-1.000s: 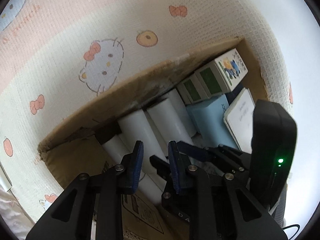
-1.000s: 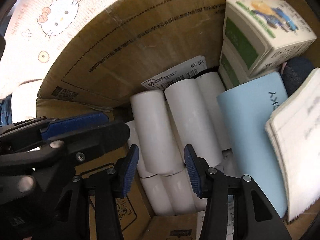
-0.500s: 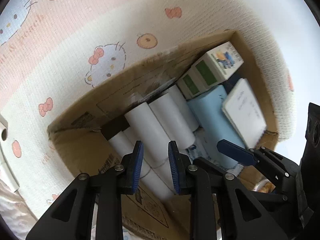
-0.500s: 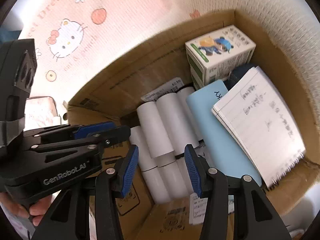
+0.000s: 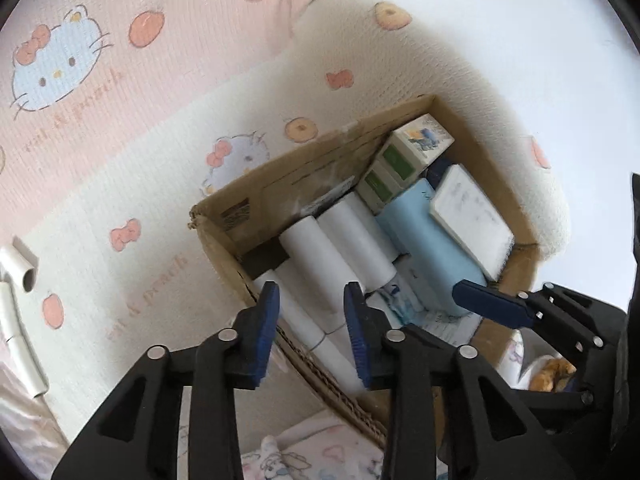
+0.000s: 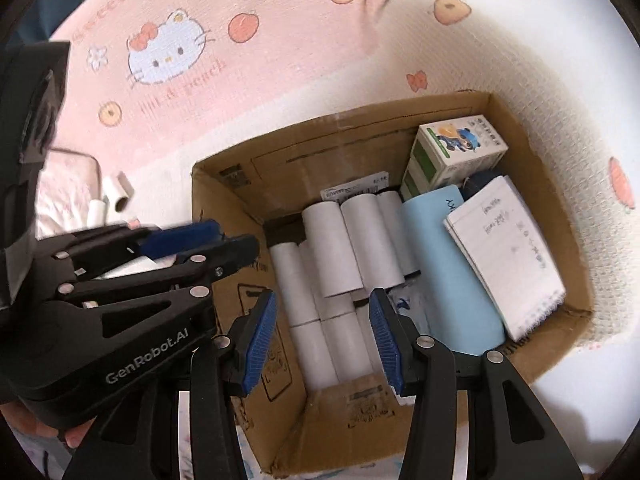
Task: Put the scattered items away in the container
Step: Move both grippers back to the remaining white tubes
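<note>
Cardboard box (image 6: 224,184) sits below both claws, packed with white rolls (image 6: 332,256), a blue pad (image 6: 452,272), a notebook (image 6: 508,248) and 2 small cartons (image 6: 456,152). Left claw (image 5: 312,320) is opening, empty. Right claw (image 6: 322,328) hangs half-wide, empty, above the rolls.

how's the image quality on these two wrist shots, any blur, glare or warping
Left wrist view: strong fisheye bending, black corners; the brown cardboard box and white notepad look motion-smeared, and the upper right is blown out white. Right wrist view: same warping, but the white paper rolls and small cartoon-printed carton are sharper; the pink cartoon-cat blanket is slightly soft, bright glare at right.
</note>
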### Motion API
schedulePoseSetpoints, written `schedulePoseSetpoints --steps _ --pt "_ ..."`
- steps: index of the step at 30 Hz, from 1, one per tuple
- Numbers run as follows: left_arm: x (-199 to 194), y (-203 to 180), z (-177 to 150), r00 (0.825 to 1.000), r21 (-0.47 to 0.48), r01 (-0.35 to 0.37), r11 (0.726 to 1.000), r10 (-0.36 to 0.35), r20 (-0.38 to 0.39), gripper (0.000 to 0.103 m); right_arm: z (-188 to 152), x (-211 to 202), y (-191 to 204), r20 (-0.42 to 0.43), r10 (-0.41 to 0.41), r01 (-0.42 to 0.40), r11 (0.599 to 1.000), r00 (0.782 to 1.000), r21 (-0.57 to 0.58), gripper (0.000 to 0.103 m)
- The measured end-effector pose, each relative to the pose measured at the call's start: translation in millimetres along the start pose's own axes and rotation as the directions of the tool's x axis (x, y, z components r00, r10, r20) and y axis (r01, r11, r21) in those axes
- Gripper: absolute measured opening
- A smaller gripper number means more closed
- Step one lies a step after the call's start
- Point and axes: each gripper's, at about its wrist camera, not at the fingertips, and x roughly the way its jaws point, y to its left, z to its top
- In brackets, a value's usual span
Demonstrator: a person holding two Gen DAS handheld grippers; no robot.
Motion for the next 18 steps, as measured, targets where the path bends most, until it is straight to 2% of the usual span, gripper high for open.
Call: schedulePoseSetpoints --steps 2,4,7,8,11,14,16,18 --pt "-9 2 -6 0.998 0.003 0.046 0.999 -0.046 0.032 0.055 -3 0 8 0.005 -0.038 0.038 0.999 0.999 -0.021 0.047" --pt "-19 2 -13 0.996 0.015 0.041 0.999 -0.042 0.078 0.060 -7 -4 16 0.013 -0.056 0.057 0.998 0.998 -0.039 0.052" --pt "-31 6 -24 0.988 0.030 0.064 0.998 -0.067 0.137 0.061 -14 -11 30 0.032 -0.121 0.123 0.990 0.992 -0.069 0.056" --pt "-33 9 -27 0.986 0.024 0.073 0.997 -0.076 0.147 0.061 -15 -13 35 0.035 -0.150 0.151 0.988 0.988 -0.036 0.056" --pt "-40 25 -38 0.980 -0.009 0.094 0.996 -0.091 0.179 0.061 -21 -18 56 0.060 -0.257 0.263 0.957 0.965 -0.120 0.061" --pt "-46 46 -50 0.980 -0.044 0.068 0.997 -0.059 0.189 0.061 -23 -17 75 0.087 -0.338 0.348 0.920 0.937 -0.179 0.062" --pt "-50 64 -61 0.981 -0.054 0.034 0.998 -0.023 0.194 0.061 -25 -18 86 0.103 -0.344 0.358 0.913 0.933 -0.196 0.062" --pt "-57 89 -75 0.980 -0.082 -0.008 0.997 0.024 0.199 0.062 -27 -20 96 0.123 -0.323 0.343 0.915 0.938 -0.211 0.062"
